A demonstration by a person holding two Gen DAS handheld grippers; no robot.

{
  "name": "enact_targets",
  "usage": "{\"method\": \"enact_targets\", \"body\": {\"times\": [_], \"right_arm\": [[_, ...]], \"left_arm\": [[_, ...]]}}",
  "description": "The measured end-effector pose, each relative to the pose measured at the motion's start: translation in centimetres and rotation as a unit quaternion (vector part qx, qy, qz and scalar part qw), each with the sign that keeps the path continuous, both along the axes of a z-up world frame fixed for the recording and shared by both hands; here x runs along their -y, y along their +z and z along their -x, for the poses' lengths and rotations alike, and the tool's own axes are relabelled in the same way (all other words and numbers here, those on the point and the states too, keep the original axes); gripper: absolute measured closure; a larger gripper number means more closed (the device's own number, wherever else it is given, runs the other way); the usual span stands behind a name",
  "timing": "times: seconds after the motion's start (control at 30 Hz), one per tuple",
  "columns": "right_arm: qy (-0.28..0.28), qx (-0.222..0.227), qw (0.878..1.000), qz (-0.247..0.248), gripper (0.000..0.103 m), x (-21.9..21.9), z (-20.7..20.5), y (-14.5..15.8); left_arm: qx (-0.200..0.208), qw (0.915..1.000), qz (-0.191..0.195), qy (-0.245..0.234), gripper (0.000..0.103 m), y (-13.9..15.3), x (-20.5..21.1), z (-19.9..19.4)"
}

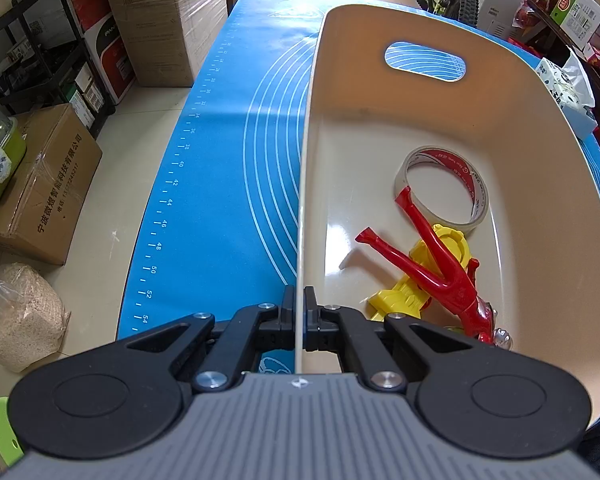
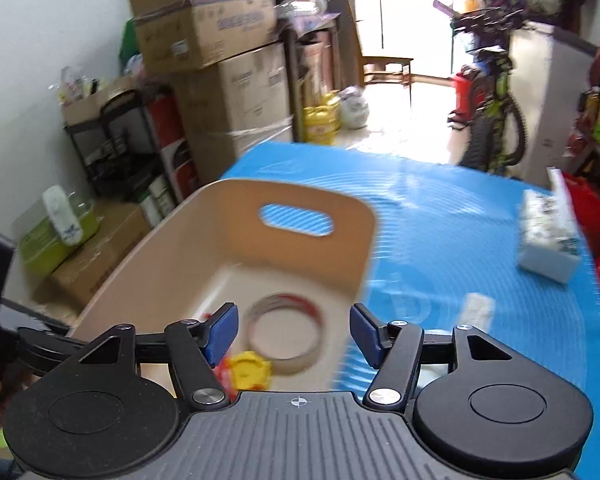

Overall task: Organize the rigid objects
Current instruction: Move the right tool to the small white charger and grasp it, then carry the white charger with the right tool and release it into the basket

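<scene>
A beige plastic bin [image 1: 420, 92] with a handle slot stands on the blue mat [image 1: 228, 160]. My left gripper [image 1: 299, 300] is shut on the bin's thin left wall near its rim. Inside the bin lie a roll of clear tape [image 1: 476, 196], red toy pliers [image 1: 432, 256] and a yellow plastic toy [image 1: 404, 296] under the pliers. In the right wrist view, which is blurred, my right gripper [image 2: 294, 330] hangs open above the bin [image 2: 300, 196]. Nothing is between its blue pads [image 2: 222, 330]; the tape roll [image 2: 296, 364] and yellow toy [image 2: 248, 372] lie below.
A tissue pack [image 2: 548, 240] and a small white object [image 2: 476, 310] lie on the mat [image 2: 460, 240] right of the bin. Cardboard boxes [image 1: 168, 20], a black shelf [image 1: 40, 52] and a bicycle [image 2: 496, 112] stand around the table. The table edge runs along the left.
</scene>
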State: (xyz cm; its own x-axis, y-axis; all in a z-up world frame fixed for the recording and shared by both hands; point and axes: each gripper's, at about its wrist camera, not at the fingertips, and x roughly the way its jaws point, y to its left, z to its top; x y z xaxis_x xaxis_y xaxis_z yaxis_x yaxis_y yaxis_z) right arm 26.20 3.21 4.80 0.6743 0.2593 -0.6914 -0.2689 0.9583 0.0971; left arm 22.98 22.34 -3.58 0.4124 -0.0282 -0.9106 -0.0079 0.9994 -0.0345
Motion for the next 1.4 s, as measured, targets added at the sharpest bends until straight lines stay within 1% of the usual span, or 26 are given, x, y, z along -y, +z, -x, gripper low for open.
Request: {"method": "enact_targets", "body": {"times": [0.1,0.2,0.3,0.43,0.6,0.87,0.9,0.97,1.0,1.03,1.1,1.13,1.17,1.3,1.4], "right_arm": [[-0.029,0.006,0.999,0.021,0.033,2.5,0.1,0.2],[-0.049,0.003,0.998,0.04,0.033,4.9,-0.2,-0.3],[-0.051,-0.009,0.997,0.062,0.033,7.1,-0.2,-1.5],[-0.033,-0.036,0.996,0.075,0.033,8.9,0.0,-3.8],[-0.014,-0.054,0.992,0.114,0.033,8.9,0.0,-6.6],[0.032,-0.083,0.988,0.123,0.035,8.1,-0.9,-9.6],[0.033,-0.085,0.988,0.122,0.036,8.1,-1.0,-9.8],[0.036,-0.089,0.988,0.119,0.046,8.1,-1.2,-10.1],[0.038,-0.091,0.989,0.114,0.047,8.1,-1.3,-10.2],[0.038,-0.091,0.989,0.111,0.055,8.2,-1.3,-10.3],[0.041,-0.089,0.989,0.114,0.055,8.0,-1.2,-10.2],[0.045,-0.089,0.989,0.113,0.06,7.9,-1.1,-10.2],[0.046,-0.09,0.988,0.114,0.07,7.9,-1.0,-10.2],[0.045,-0.088,0.989,0.113,0.07,7.9,-0.5,-9.8],[0.036,-0.078,0.99,0.109,0.07,7.9,-0.1,-9.3]], "left_arm": [[0.0,1.0,-0.001,0.0,0.1,0.0,0.0,0.0],[0.0,1.0,0.0,0.0,0.1,0.0,0.0,0.0],[0.0,1.0,-0.001,0.0,0.1,0.0,0.0,0.0],[0.0,1.0,-0.002,0.0,0.1,0.0,0.1,0.0],[0.0,1.0,-0.002,-0.001,0.1,0.0,0.1,0.0],[0.0,1.0,-0.003,-0.001,0.1,-0.1,0.1,0.1],[0.0,1.0,-0.003,-0.001,0.1,0.0,0.1,0.1],[0.0,1.0,-0.003,-0.001,0.1,-0.1,0.1,0.1],[0.0,1.0,-0.003,-0.001,0.1,0.0,0.1,0.1],[0.0,1.0,-0.003,-0.001,0.1,-0.1,0.1,0.1],[0.0,1.0,-0.003,0.0,0.1,-0.1,0.1,0.1],[0.0,1.0,-0.003,-0.001,0.1,0.0,0.1,0.1],[0.0,1.0,-0.003,-0.001,0.1,-0.1,0.1,0.1],[0.0,1.0,-0.003,-0.001,0.1,0.0,0.1,0.1],[0.0,1.0,-0.003,-0.001,0.1,-0.1,0.1,0.1]]}}
